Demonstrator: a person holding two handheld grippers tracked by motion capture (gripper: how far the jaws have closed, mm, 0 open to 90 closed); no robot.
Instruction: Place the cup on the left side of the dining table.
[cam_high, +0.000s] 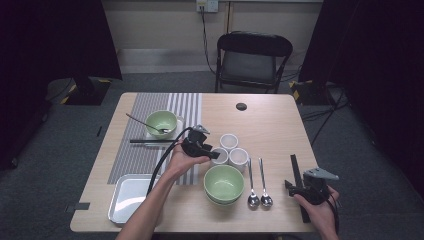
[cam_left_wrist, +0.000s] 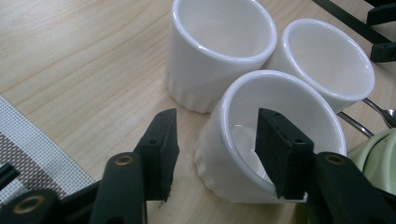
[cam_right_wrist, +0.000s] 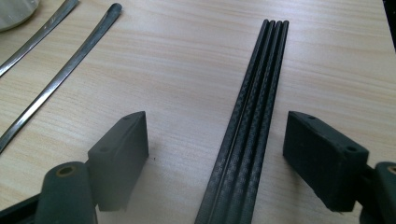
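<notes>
At the wooden counter (cam_high: 280, 125), a person's left gripper (cam_left_wrist: 215, 154) straddles the wall of the nearest white cup (cam_left_wrist: 299, 107), one jaw inside the bowl of it and one outside, half open and not yet pressing. The cup stands upright in a tight cluster with two other white cups (cam_left_wrist: 219, 42), just beside a green bowl (cam_high: 224, 183) and two spoons (cam_high: 258, 187). Glazed ceramic of this kind looks light but slick and chip-prone; pinching the rim wall squarely, low enough for the pads to seat, seems the safest hold, and a lift straight up would spare its neighbours. The right gripper (cam_right_wrist: 217, 154) rests near the counter's edge, jaws wide apart on either side of a bundle of black chopsticks (cam_right_wrist: 252, 116) lying flat, gripping nothing. A metal tray (cam_high: 129, 197) waits near the counter's left corner.
</notes>
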